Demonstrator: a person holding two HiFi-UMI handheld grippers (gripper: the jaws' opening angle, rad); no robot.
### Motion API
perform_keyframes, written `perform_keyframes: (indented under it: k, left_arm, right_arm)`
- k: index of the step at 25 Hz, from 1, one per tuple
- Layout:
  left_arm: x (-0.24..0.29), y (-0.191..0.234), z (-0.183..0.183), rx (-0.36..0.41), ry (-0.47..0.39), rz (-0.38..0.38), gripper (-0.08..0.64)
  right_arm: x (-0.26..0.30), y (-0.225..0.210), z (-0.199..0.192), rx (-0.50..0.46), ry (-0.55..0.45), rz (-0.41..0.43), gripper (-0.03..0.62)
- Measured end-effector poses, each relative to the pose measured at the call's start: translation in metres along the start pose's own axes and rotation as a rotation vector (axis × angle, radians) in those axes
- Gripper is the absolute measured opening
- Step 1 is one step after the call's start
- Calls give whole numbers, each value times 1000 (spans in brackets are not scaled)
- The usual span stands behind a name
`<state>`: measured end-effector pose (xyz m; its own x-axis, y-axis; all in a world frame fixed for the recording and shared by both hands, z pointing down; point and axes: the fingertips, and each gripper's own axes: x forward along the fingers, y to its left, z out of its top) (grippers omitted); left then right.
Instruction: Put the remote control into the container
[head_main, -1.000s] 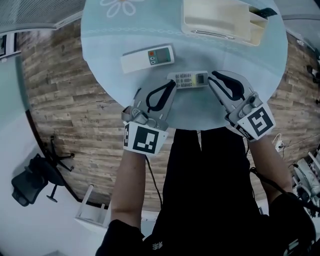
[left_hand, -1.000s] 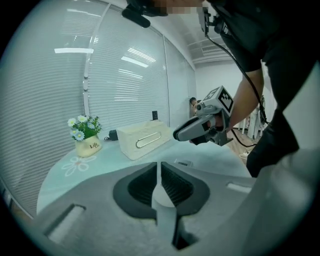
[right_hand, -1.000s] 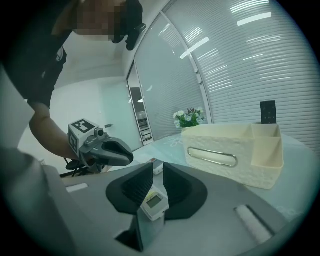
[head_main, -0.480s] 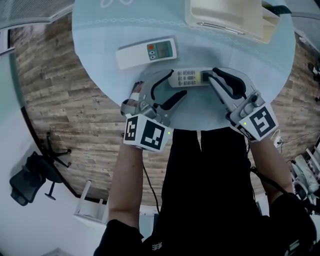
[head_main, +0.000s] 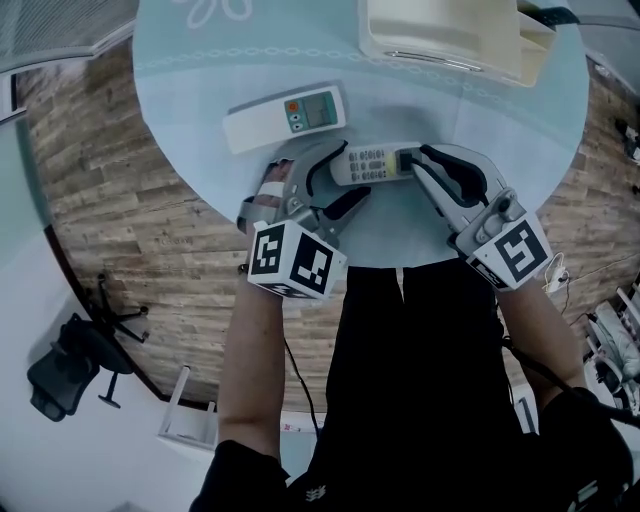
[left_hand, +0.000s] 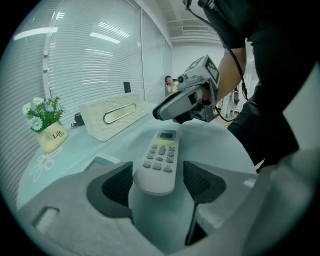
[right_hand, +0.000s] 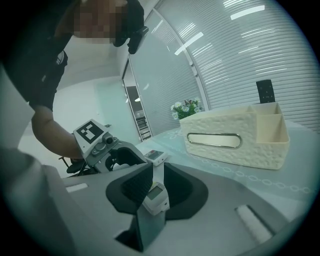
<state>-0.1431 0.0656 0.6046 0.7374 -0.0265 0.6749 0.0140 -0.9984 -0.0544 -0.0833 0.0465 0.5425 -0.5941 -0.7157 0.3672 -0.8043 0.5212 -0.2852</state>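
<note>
You stood at a round worktop (head_main: 200, 60) in what looked like an office. Beyond the worktop ran walls of slatted blinds (left_hand: 95, 60) and tall glass partitions (left_hand: 152, 65), and strip lights (right_hand: 247, 12) shone on the ceiling above it. A black swivel chair (head_main: 62, 378) stood on the wood-plank floor (head_main: 130, 230) well off to the worktop's left, on your side of it. On the worktop a small pot of flowers (left_hand: 47, 132) sat as desk decoration.
</note>
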Motion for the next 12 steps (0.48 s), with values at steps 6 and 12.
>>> perform_keyframes:
  k: [6, 12]
  left_arm:
    - [4, 2, -1, -38, 15, -61, 318]
    - [5, 4, -2, -56, 34, -64, 305]
  right_arm:
    - [-1, -6, -1, 14, -4, -13, 71]
    - [-2, 0, 5, 22, -9, -3, 71]
